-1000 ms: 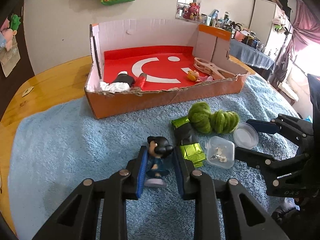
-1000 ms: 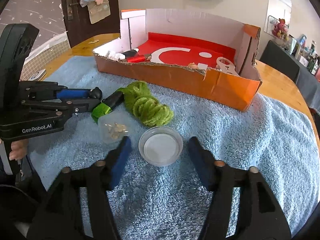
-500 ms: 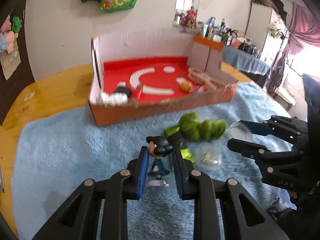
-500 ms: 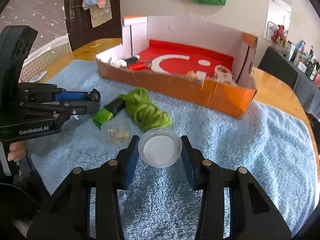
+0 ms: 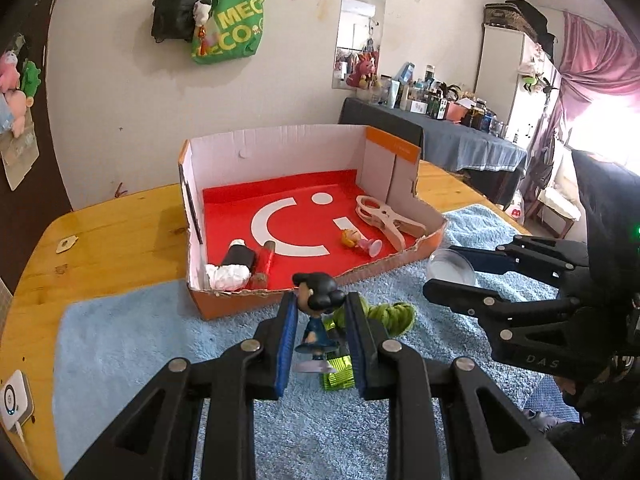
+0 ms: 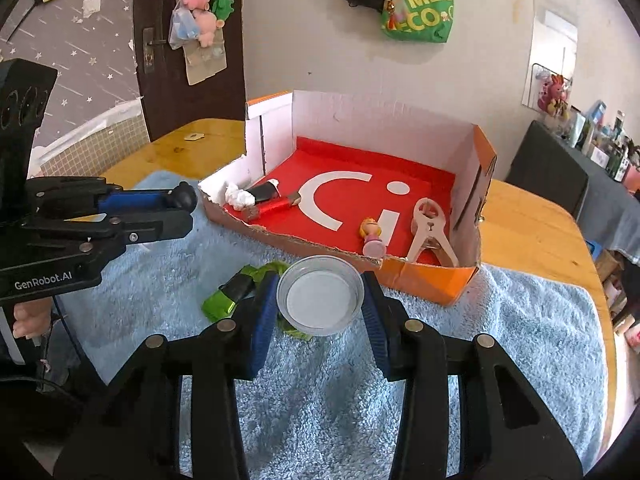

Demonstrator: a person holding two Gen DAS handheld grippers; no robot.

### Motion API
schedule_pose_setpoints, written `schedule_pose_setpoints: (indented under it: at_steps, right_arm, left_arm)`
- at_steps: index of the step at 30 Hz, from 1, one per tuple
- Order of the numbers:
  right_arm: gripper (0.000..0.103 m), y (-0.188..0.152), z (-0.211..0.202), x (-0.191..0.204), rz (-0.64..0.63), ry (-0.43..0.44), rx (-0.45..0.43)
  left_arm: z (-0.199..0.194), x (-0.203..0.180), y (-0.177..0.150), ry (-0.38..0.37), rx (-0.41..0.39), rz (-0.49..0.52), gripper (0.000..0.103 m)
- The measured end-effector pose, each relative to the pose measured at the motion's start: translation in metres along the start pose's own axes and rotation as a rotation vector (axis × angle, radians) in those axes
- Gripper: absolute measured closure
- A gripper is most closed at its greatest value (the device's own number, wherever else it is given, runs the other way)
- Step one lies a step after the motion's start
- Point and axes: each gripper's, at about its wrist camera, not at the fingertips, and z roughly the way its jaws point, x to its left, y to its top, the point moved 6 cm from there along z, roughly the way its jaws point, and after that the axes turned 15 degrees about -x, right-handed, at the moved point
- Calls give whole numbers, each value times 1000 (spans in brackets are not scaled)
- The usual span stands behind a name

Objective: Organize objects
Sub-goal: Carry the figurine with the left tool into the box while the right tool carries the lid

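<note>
Left wrist: figurine (image 5: 318,322) clamped between fingers (image 5: 285,344); right fingers (image 6: 264,320) pinch lid (image 6: 320,295).

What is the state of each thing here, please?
Left gripper: shut on dark-haired figurine, lifted.
Right gripper: shut on clear round lid, lifted.
Cardboard box: open-topped, front wall torn.
Blonde figurine: lying in box.
Wooden clip: lying in box.

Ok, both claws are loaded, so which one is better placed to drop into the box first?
Probably the right claw: its clear lid hangs right at the torn front edge of the cardboard box. The left claw, gripping the dark-haired figurine, sits farther back over the blue towel.
</note>
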Motion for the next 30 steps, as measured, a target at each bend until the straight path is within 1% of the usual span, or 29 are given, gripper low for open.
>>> schedule_pose_setpoints:
  at_steps: [13, 24, 30]
  right_arm:
    - [64, 2, 7, -1, 12, 29, 16]
    - [64, 21, 18, -11, 3, 40, 11]
    - [64, 34, 40, -25, -3, 43, 32]
  left_arm:
    - [8, -1, 0, -12, 13, -19, 78]
    - [16, -2, 8, -16, 15, -24, 78]
    - [38, -1, 21, -7, 27, -12, 78]
